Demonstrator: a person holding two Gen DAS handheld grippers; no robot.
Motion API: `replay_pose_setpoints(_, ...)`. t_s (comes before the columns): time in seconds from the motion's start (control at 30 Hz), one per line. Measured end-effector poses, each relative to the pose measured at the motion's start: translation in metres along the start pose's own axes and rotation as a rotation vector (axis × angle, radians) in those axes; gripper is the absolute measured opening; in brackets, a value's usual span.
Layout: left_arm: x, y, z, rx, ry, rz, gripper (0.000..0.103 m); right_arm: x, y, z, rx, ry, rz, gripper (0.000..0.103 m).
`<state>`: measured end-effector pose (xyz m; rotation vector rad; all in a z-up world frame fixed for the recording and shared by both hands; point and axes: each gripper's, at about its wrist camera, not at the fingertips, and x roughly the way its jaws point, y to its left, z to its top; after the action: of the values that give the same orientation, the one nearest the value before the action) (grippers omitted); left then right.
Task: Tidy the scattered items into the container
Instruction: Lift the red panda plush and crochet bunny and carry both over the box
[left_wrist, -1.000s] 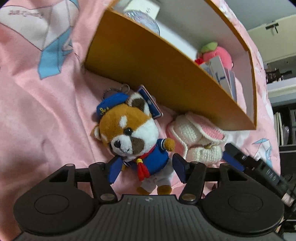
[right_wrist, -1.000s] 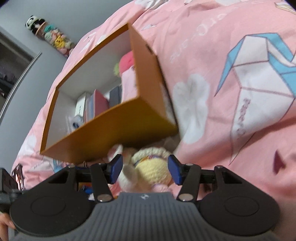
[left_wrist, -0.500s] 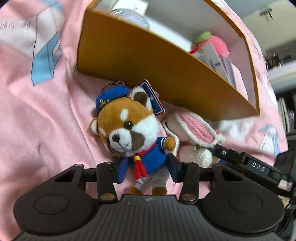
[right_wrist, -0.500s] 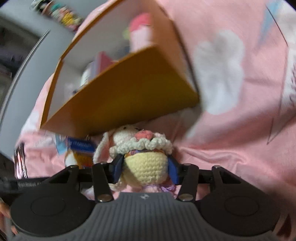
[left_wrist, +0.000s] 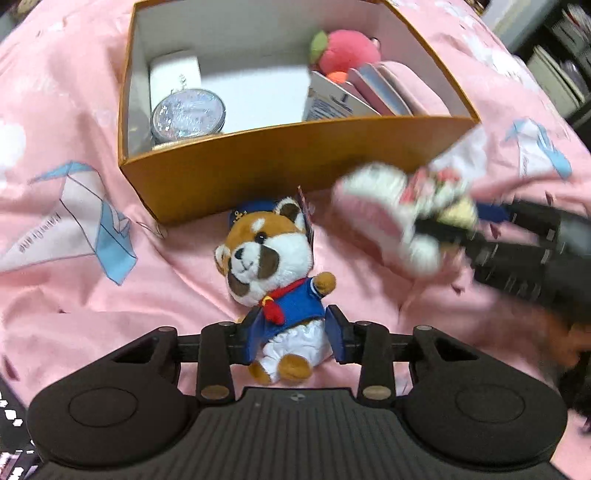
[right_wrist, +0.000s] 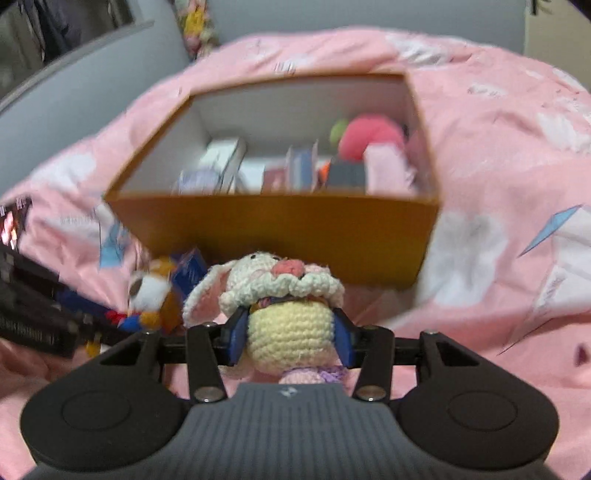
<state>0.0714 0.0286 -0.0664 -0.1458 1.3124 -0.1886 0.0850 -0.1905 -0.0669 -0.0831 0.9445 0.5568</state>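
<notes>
Two soft toys were gripped, just short of the orange cardboard box (left_wrist: 280, 158): the left gripper (left_wrist: 291, 338), jaws just closing, clamped the sailor-suited red-panda plush (left_wrist: 271, 258); the right gripper (right_wrist: 290, 332) pinched the crocheted cream bunny (right_wrist: 280, 295), both ready for lifting in.

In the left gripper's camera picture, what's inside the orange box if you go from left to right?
White box → shiny round tin → blue-and-white card packet → pink strawberry plush, at the far right of the orange box.
</notes>
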Motion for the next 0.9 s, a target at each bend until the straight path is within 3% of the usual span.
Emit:
replay_pose_setpoints(0.1,0.011,0.007,0.001,-0.055,-0.007,-0.031,0.043,0.017,0.007,-0.013,-0.055,0.104,0.017,0.051)
replay_pose_setpoints(0.37,0.012,0.025,-0.009,-0.206,-0.037,-0.084,0.062,0.010,-0.007,-0.015,-0.019,0.141,0.078,0.056)
replay_pose_setpoints(0.7,0.040,0.043,-0.010,-0.323,0.030,-0.116,0.062,0.023,-0.008,0.002,-0.012,0.155,0.115,0.058)
replay_pose_setpoints(0.9,0.044,0.044,-0.013,-0.330,0.029,-0.116,0.052,0.040,-0.013,0.002,0.028,0.183,0.148,0.059)
